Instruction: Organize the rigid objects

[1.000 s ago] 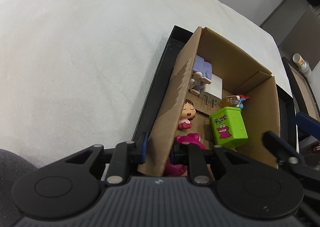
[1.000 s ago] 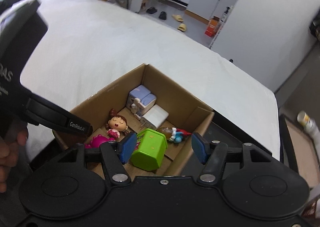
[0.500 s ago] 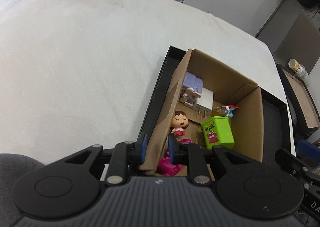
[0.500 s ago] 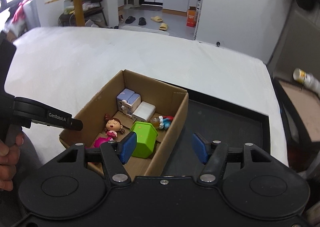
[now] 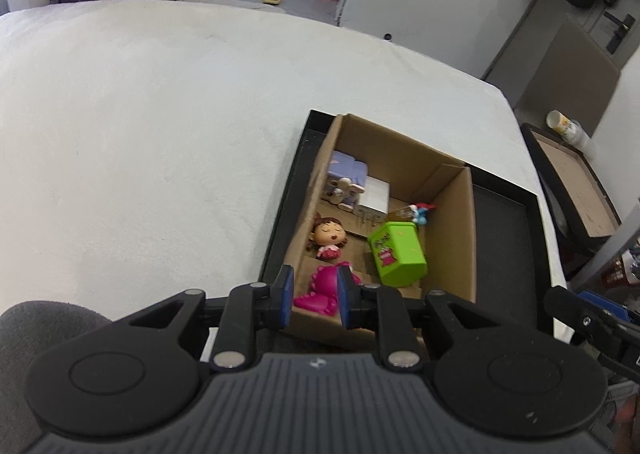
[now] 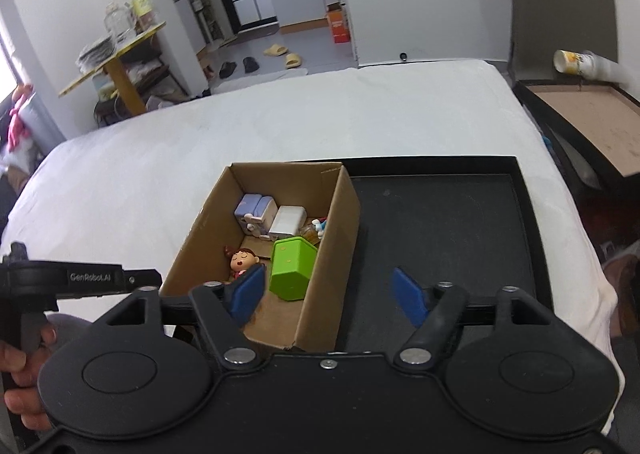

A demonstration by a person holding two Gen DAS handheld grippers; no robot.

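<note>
With your left gripper [image 5: 313, 296] nearly closed above the cardboard box's [image 6: 332, 254] near wall and your right gripper [image 6: 328, 292] opening on nothing, the toys look packed, so withdraw gently.

You had the open cardboard box [image 6: 332, 254] sitting at the left end of the black tray [image 6: 460, 238], and it held every toy. A pale purple block toy [image 6: 256, 208] and a white charger [image 6: 287, 220] lay at the far end. A small blue and red figure [image 5: 422, 211] rested in the far corner. The green bin [image 6: 291, 268] lay tipped on its side. Your sleeping-faced doll [image 5: 329, 236] lay on her back, with the magenta dinosaur [image 5: 320, 288] nearest you.
</note>
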